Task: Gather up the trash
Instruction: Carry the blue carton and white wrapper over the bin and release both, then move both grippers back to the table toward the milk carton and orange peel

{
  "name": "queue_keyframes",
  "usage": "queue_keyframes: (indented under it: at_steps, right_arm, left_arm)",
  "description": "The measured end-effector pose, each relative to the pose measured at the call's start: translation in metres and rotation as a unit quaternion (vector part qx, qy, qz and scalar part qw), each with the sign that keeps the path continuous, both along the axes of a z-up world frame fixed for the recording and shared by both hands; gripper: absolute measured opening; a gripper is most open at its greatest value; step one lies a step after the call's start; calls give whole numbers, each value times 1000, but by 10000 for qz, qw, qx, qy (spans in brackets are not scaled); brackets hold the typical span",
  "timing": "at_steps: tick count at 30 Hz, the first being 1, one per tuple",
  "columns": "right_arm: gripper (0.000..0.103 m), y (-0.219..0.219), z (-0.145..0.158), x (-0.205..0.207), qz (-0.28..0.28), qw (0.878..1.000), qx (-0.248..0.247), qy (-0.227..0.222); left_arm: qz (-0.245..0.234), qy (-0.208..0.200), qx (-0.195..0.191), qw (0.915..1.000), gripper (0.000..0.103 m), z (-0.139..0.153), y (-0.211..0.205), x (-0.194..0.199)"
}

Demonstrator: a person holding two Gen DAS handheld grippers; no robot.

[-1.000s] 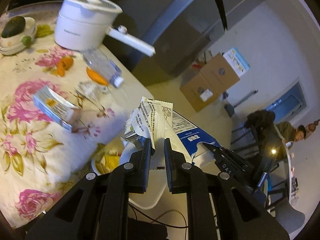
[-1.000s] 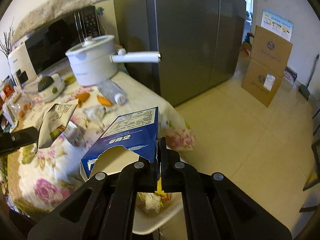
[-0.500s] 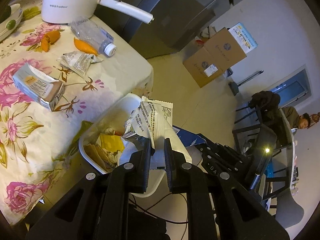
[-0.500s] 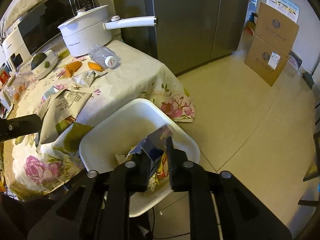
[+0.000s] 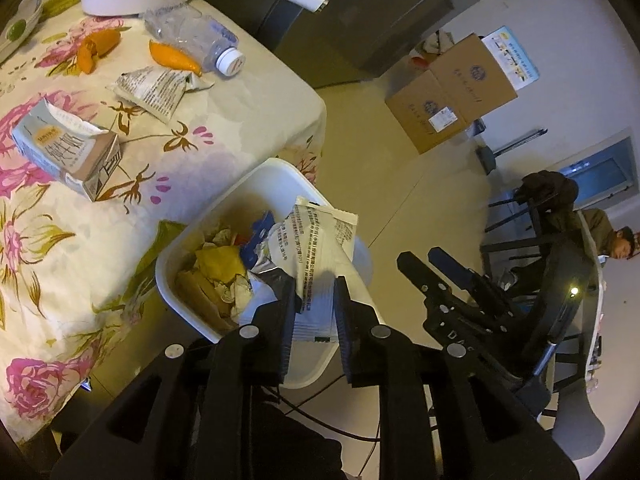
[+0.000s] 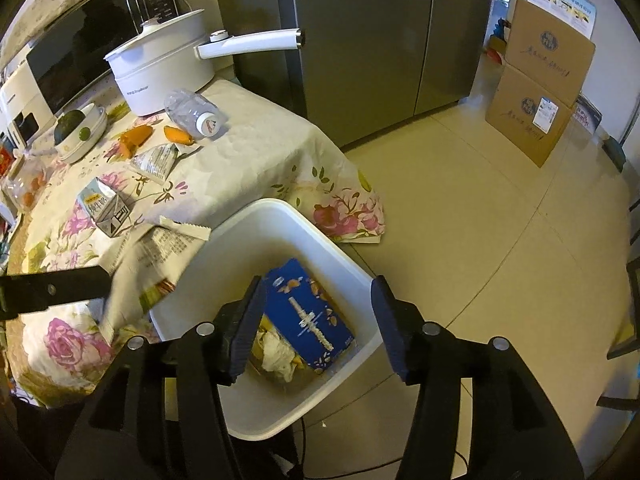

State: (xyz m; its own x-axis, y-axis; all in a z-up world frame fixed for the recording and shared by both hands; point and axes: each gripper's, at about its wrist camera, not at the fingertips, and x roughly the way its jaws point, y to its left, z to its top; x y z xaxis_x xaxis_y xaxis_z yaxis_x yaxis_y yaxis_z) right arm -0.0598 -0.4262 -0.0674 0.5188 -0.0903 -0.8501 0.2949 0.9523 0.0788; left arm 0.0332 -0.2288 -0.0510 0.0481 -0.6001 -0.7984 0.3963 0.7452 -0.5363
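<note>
A white trash bin (image 6: 280, 216) stands on the floor against the table's near corner; it also shows in the left wrist view (image 5: 276, 172). My left gripper (image 5: 314, 292) is shut on a white printed wrapper (image 5: 320, 236) and holds it over the bin's rim; the wrapper shows in the right wrist view (image 6: 156, 256) too. My right gripper (image 6: 318, 292) is open and empty above the bin. A blue carton (image 6: 308, 312) lies inside the bin on crumpled paper.
On the floral tablecloth (image 6: 248, 152) lie a small milk carton (image 6: 104, 208), a flat wrapper (image 6: 156, 162), a clear plastic bottle (image 6: 192, 112) and orange peels (image 6: 136, 136). A white pot (image 6: 160, 72) stands behind. Cardboard boxes (image 6: 540, 92) stand by the wall.
My right gripper has opened and the blue carton has dropped into the bin. My left gripper has moved with the wrapper from over the table to over the bin.
</note>
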Motion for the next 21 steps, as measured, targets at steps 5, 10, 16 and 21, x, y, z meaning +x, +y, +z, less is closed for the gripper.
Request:
queue_keyframes:
  at_steps: [5, 10, 16, 21]
  right_arm:
    - [54, 1, -1, 3, -17, 10000, 35, -4]
    - [57, 2, -1, 8, -26, 10000, 75, -14]
    - [59, 6, -2, 14, -15, 10000, 73, -29]
    - [61, 6, -2, 16, -23, 10000, 54, -17]
  left_arm:
    - [49, 95, 36, 9999, 35, -8, 3, 2]
    - [94, 168, -57, 9998, 45, -10, 7, 6]
    - [193, 650, -550, 9962, 55, -18, 13, 13]
    - [466, 1378, -1504, 9779, 56, -32, 30, 25]
